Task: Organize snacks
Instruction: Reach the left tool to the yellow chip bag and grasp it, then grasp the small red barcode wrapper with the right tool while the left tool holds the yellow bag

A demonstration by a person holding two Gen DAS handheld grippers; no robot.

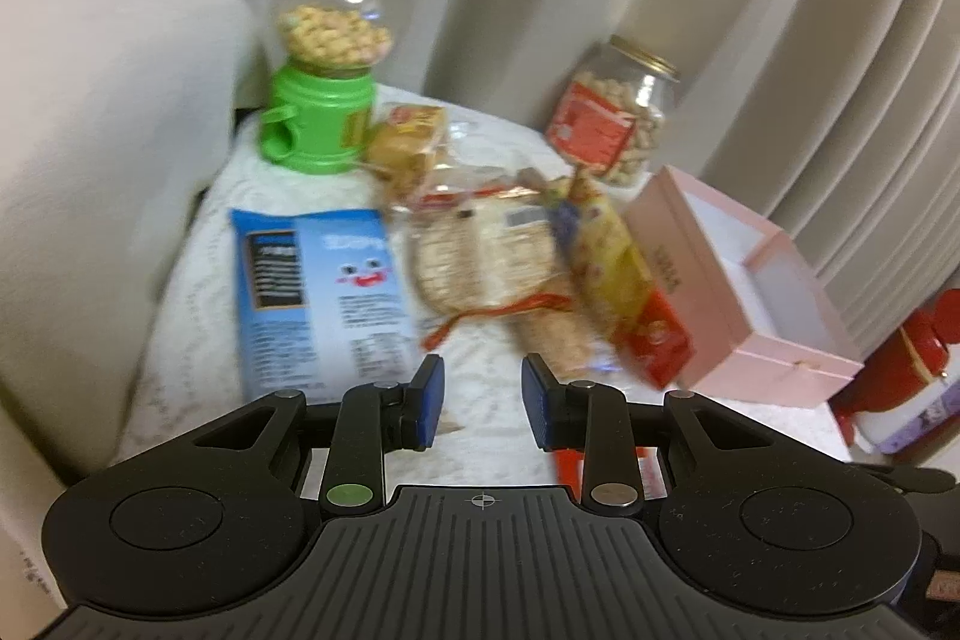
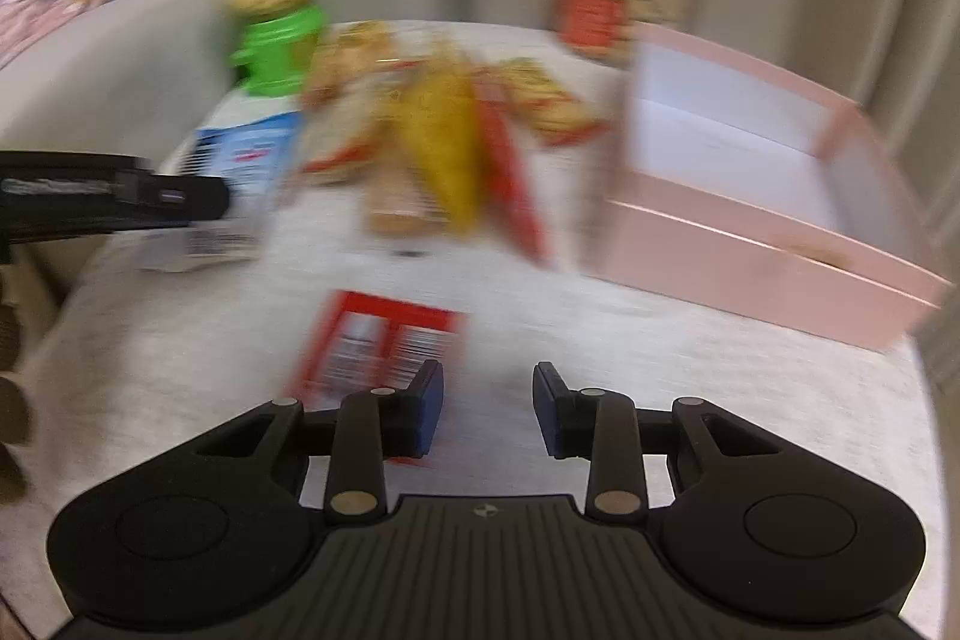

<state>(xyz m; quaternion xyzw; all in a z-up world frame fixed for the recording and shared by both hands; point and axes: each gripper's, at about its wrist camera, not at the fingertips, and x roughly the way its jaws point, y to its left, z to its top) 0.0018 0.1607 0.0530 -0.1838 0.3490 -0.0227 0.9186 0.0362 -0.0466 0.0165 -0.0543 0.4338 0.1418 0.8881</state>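
Note:
Snack packs lie in a heap on a white tablecloth (image 1: 198, 292): a blue packet (image 1: 312, 292), a clear bag of rice cakes (image 1: 480, 262), a yellow and red bag (image 1: 624, 280), a small biscuit pack (image 1: 408, 136). A pink open box (image 1: 744, 304) stands at the right. My left gripper (image 1: 483, 400) is open and empty, just short of the heap. In the blurred right wrist view, my right gripper (image 2: 489, 409) is open and empty, with a red flat box (image 2: 378, 346) lying by its left finger. The pink box (image 2: 768, 220) is ahead to the right.
A green candy dispenser (image 1: 324, 70) and a glass jar of nuts (image 1: 618, 112) stand at the back by the curtain. A beige cushion (image 1: 96, 148) lies to the left. A red object (image 1: 906, 370) sits at the far right edge. The left gripper's body (image 2: 108, 196) shows at left.

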